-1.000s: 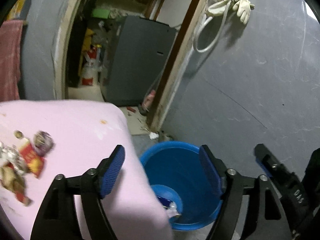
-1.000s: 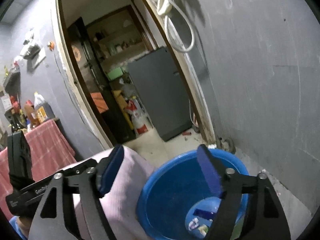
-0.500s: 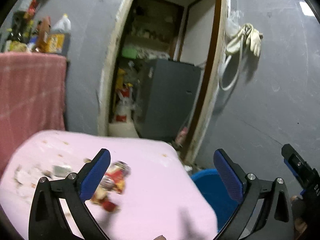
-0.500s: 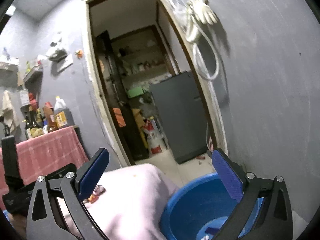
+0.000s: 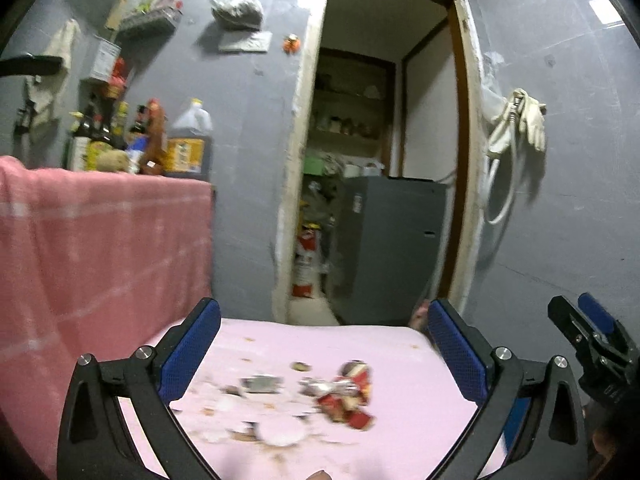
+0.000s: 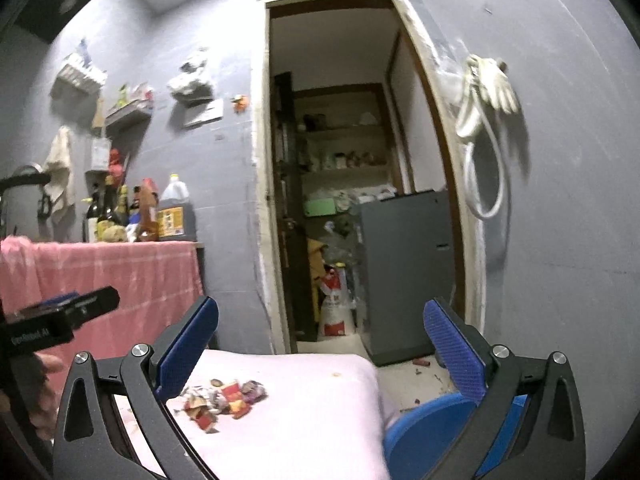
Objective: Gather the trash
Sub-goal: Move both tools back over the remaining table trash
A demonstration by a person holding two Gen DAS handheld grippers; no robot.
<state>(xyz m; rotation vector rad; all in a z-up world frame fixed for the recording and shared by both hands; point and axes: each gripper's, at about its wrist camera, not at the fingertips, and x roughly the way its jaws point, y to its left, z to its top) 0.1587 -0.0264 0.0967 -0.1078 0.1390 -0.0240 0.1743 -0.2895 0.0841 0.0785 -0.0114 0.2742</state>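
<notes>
Both grippers are hanging wide open and holding nothing right now. The left gripper (image 5: 324, 356) is hovering over the near side of the pink table (image 5: 400, 344), fingers spread well apart, and the right gripper (image 6: 320, 350) is doing the same, jaws fully splayed with nothing between the pads.

The trash pile (image 5: 340, 392) is sitting on the pink table, roughly mid-surface: crumpled red and silver wrappers, with scraps and crumbs scattered on the table beside it. From the right wrist the same trash pile (image 6: 224, 400) is lying well in from the table's right edge. The blue bin (image 6: 432, 424) is sitting just off that right edge, lower than the tabletop.

My read: this is the reach-for-the-next-piece step. Plenty is still lying on the table, so the job isn't near done. Next move probably calls for dropping one gripper down onto a wrapper, pinching it, then carrying it past the table's right edge over the bin. The left view is blurry, so I can't tell the small bits apart.
</notes>
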